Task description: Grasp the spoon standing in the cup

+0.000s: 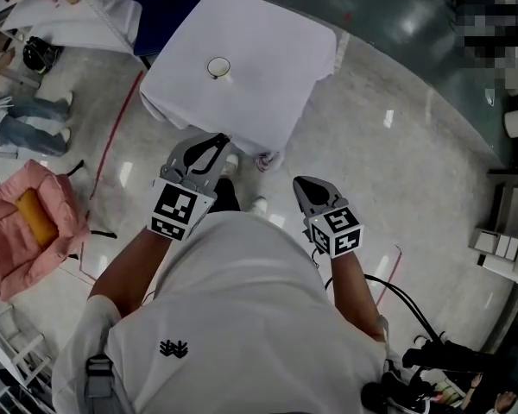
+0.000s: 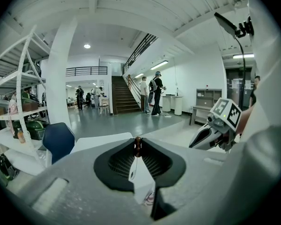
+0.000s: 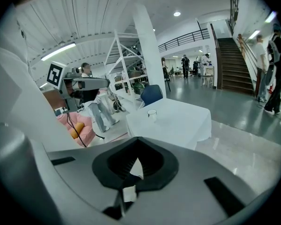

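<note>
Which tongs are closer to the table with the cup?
The left tongs: their tips reach the near edge of the table, while the right tongs hang over floor.

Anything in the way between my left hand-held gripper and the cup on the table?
Nothing visible. The left hand-held gripper hangs on the near side of the table; only bare cloth lies between that edge and the cup.

Two claws, a left claw [image 1: 223, 138] and a right claw [image 1: 299, 182]; one white-draped desk [image 1: 268, 84]; one cup [image 1: 218, 67] on it; one blue chair [image 3: 151, 94]; one pink bag [image 1: 56, 201]; one small brown thing [image 2: 137, 146] pinched at the left claw's tips.
</note>
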